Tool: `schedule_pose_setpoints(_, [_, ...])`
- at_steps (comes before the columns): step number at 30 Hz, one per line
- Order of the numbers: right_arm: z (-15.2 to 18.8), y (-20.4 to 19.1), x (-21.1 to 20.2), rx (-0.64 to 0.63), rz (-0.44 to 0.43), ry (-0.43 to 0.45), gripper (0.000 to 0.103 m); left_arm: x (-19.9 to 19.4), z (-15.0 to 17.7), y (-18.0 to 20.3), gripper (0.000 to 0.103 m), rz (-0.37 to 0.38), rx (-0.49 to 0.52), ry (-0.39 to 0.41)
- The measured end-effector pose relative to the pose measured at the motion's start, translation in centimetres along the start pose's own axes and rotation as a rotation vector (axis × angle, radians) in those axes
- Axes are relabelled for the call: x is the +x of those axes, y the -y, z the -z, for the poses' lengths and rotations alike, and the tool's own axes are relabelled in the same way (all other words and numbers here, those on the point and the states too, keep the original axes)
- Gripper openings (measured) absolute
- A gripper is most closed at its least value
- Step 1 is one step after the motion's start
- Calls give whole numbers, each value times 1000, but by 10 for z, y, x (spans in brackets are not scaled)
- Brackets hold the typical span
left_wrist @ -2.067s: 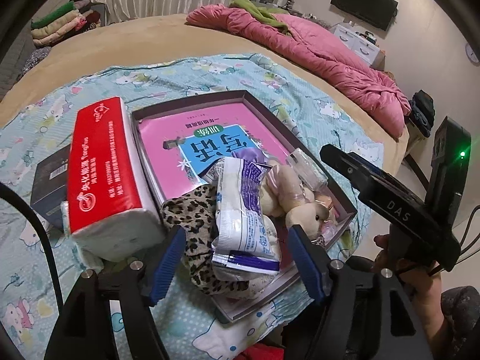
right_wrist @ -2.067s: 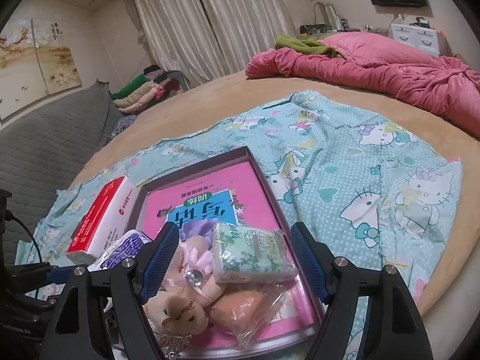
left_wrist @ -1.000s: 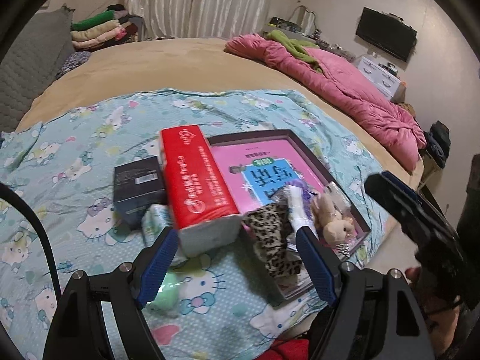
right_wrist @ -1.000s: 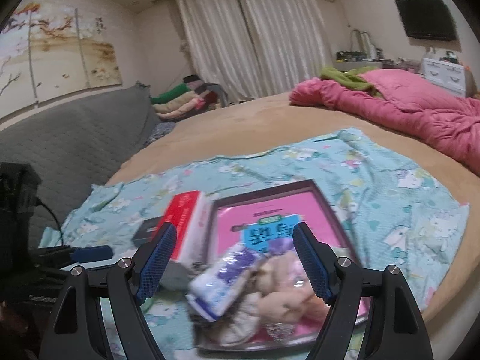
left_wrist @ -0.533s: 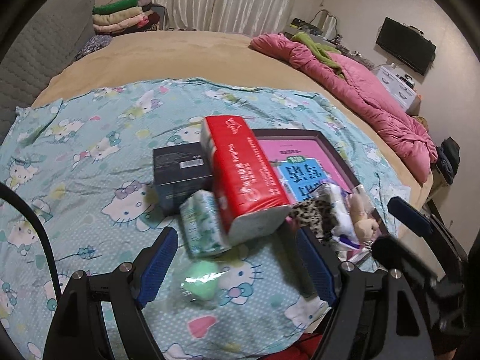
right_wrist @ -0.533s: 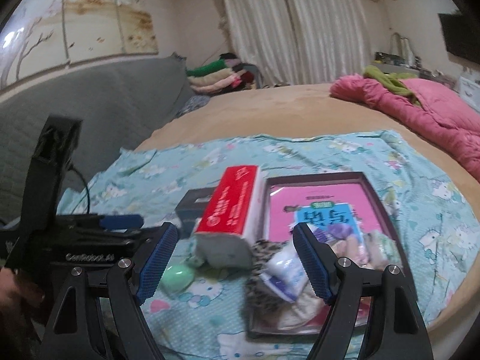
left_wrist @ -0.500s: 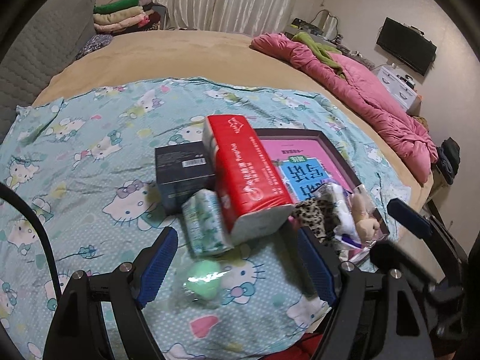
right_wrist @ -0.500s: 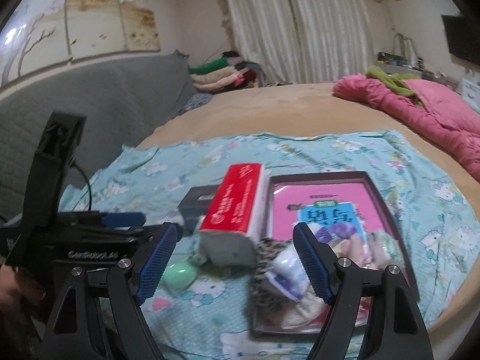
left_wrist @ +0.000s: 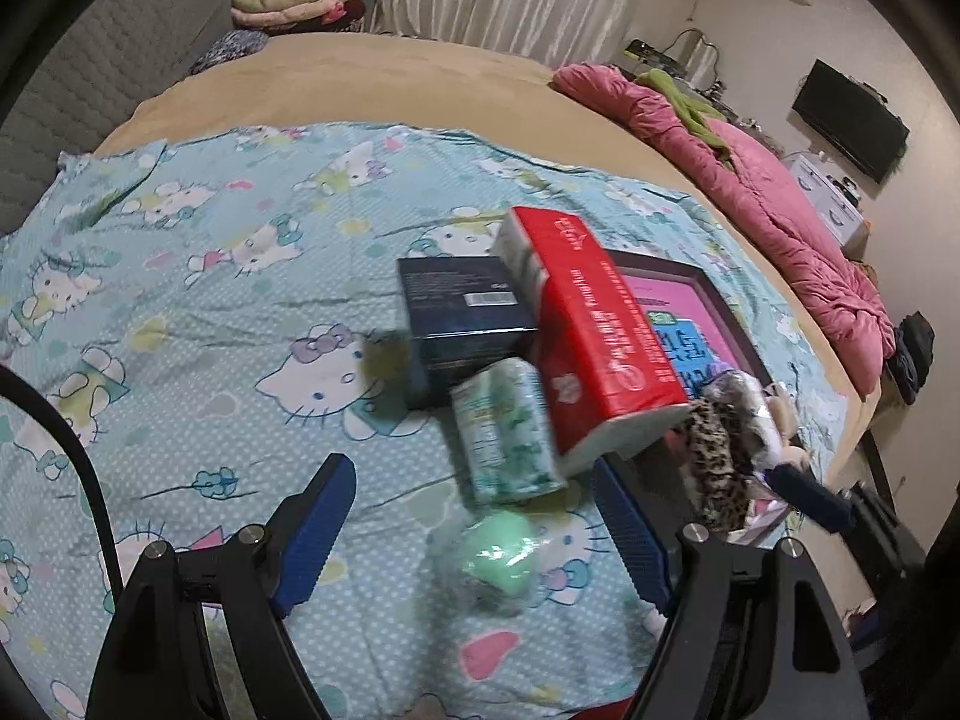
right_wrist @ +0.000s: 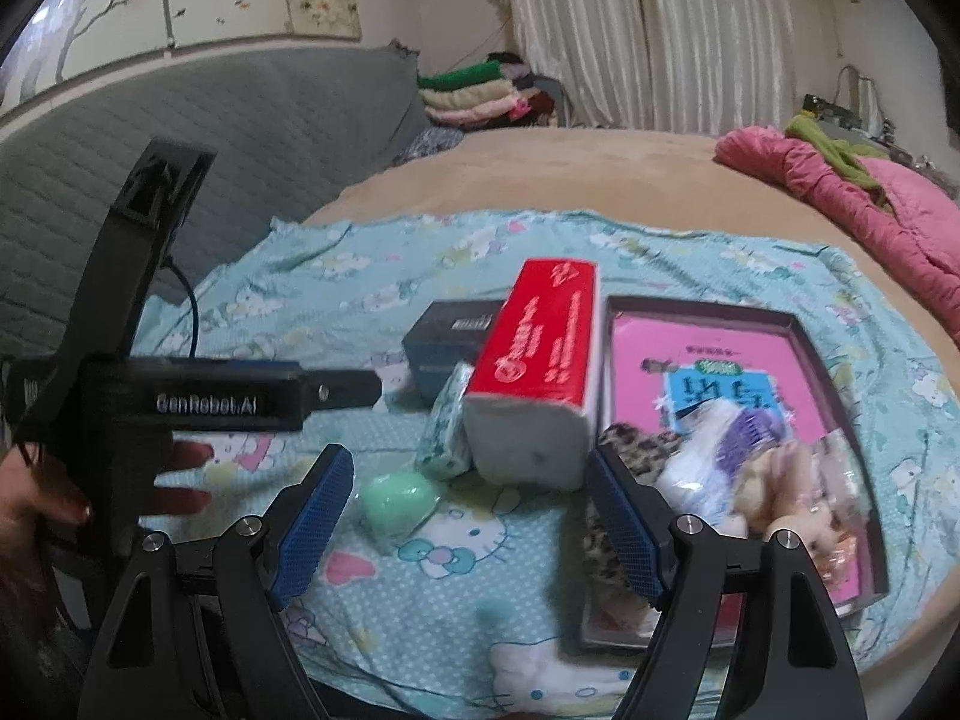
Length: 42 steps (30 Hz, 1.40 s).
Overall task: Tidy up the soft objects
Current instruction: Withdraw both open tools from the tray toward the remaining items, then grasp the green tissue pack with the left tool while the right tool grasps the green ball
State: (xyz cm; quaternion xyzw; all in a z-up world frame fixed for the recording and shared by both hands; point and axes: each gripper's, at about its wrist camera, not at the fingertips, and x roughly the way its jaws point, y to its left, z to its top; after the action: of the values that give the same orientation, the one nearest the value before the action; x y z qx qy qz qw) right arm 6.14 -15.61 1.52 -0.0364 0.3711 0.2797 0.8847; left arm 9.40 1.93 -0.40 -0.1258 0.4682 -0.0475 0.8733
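Note:
A green sponge (left_wrist: 501, 549) in clear wrap lies on the Hello Kitty sheet, between my open, empty left gripper's (left_wrist: 474, 531) fingers. Beyond it lie a green tissue pack (left_wrist: 507, 429), a red tissue pack (left_wrist: 591, 330) and a dark box (left_wrist: 462, 321). A dark tray (right_wrist: 801, 324) with a pink book holds a leopard cloth (right_wrist: 636, 450), a white-purple packet (right_wrist: 714, 444) and a plush toy (right_wrist: 786, 480). My right gripper (right_wrist: 468, 516) is open and empty, above the sponge (right_wrist: 399, 495) and the red pack (right_wrist: 540, 348).
The sheet (left_wrist: 180, 276) covers a round tan bed (left_wrist: 372, 78). A pink quilt (left_wrist: 774, 198) lies at the far right. A grey headboard (right_wrist: 240, 138) and folded clothes (right_wrist: 474, 93) stand behind. The left gripper's body (right_wrist: 198, 402) shows at the left of the right wrist view.
Both grippers have swung left, away from the tray. The sponge and tissue packs now sit in front of the left gripper, and the left tool has come into the right wrist view.

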Motion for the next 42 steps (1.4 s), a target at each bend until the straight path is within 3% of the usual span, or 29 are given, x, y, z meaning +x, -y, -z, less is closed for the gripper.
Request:
schedule_pose_setpoints(13, [30, -37, 72, -116, -77, -144, 81, 53, -3, -4, 80, 39, 3, -114])
schedule_pose_setpoints(24, [36, -30, 95, -98, -81, -143, 81, 97, -9, -9, 80, 119, -54, -192])
schedule_pose_setpoints(35, [34, -41, 126, -160, -40, -142, 81, 126, -13, -37, 80, 310, -163, -222])
schedule_pose_setpoints(42, [31, -44, 139, -166, -61, -135, 78, 135, -19, -43, 77, 350, -196, -232])
